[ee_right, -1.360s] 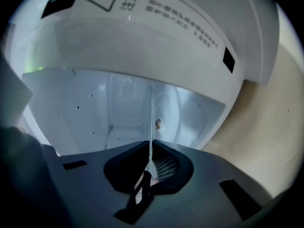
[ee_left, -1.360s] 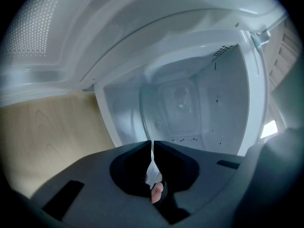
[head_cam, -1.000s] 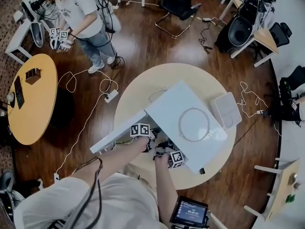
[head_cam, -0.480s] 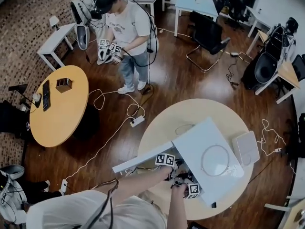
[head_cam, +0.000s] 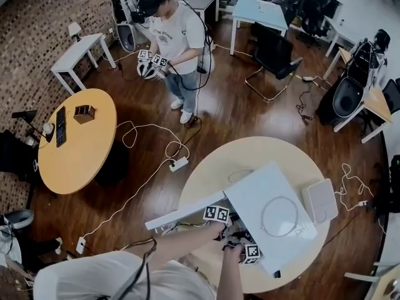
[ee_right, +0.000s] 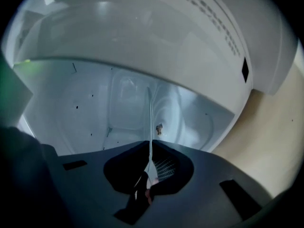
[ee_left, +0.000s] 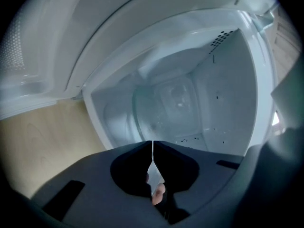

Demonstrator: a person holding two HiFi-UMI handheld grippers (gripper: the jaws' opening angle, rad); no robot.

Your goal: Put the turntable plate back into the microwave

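The white microwave [head_cam: 269,199] stands on a round wooden table [head_cam: 206,180] with its door [head_cam: 181,216] swung open to the left. Both grippers reach into the cavity mouth at its near side. The left gripper [head_cam: 226,225] [ee_left: 152,144] is shut, with a thin pale edge of the glass turntable plate [ee_left: 153,167] pinched between its jaws. My right gripper [head_cam: 240,239] [ee_right: 150,144] is shut on the plate's rim too; the plate [ee_right: 149,113] shows edge-on as a thin line running into the white cavity [ee_right: 95,108]. In the head view the plate is hidden.
A thin ring [head_cam: 279,216] lies on the microwave's top. Beside the microwave, on the right, sits a white box [head_cam: 320,200]. A person [head_cam: 178,36] stands at the back holding grippers. To the left is a second round table [head_cam: 75,142], with a power strip [head_cam: 179,163] and cables on the floor.
The head view has tipped up, so the microwave sits lower and further right in it. Both grippers have stayed at the cavity mouth, still shut.
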